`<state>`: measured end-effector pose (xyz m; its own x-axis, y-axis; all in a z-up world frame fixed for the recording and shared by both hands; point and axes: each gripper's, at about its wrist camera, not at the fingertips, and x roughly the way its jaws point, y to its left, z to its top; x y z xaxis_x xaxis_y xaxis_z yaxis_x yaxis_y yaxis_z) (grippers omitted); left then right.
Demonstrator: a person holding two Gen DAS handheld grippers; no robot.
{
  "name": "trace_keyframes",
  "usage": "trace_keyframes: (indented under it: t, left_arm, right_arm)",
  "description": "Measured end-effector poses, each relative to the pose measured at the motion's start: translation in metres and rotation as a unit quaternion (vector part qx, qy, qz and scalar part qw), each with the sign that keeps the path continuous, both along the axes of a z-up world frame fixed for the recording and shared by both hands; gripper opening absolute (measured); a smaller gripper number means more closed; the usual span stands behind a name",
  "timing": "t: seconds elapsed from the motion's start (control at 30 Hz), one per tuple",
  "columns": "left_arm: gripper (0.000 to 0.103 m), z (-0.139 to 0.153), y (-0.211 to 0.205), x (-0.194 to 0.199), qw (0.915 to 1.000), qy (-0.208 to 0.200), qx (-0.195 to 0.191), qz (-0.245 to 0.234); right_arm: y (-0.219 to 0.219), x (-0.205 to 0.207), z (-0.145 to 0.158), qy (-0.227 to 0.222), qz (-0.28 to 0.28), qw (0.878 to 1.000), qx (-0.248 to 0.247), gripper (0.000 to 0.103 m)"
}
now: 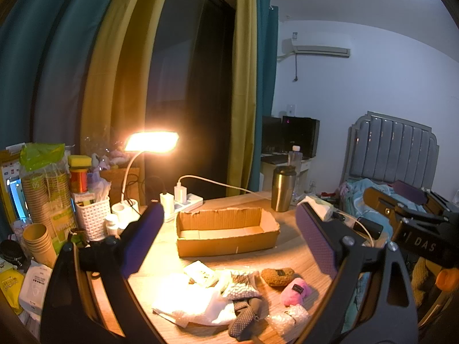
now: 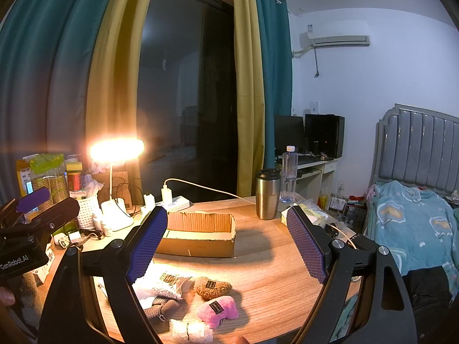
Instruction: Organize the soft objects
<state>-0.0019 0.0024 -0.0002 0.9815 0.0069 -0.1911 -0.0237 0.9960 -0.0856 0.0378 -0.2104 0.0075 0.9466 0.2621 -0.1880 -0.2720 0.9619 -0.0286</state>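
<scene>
An open cardboard box [image 1: 226,235] [image 2: 200,236] sits empty in the middle of the wooden table [image 2: 272,272]. In front of it lie soft items: a brown plush [image 1: 277,275] [image 2: 212,286], a pink plush [image 1: 295,291] [image 2: 218,311], a dotted grey sock [image 1: 243,315] [image 2: 160,308], a bubble-wrap roll [image 1: 287,319] [image 2: 190,329] and white wrapping [image 1: 189,304]. My left gripper [image 1: 229,246] is open and empty above the table. My right gripper [image 2: 229,245] is open and empty too. Each gripper shows at the edge of the other's view.
A lit desk lamp [image 1: 152,142], power strip [image 1: 183,202], white basket [image 1: 93,218] and paper cups [image 1: 40,243] crowd the table's left. A steel tumbler [image 1: 282,187] [image 2: 267,193] stands behind the box. A bed [image 2: 416,223] is at the right.
</scene>
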Motion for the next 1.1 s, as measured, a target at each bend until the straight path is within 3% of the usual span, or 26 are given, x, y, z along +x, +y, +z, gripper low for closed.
trace_keyframes:
  t: [1.1]
  left_arm:
    - [0.094, -0.0035, -0.0009, -0.0027, 1.0000, -0.002, -0.002, 0.001]
  right_arm:
    - [0.0000, -0.0008, 0.0010, 0.001, 0.000, 1.000, -0.001, 0.088]
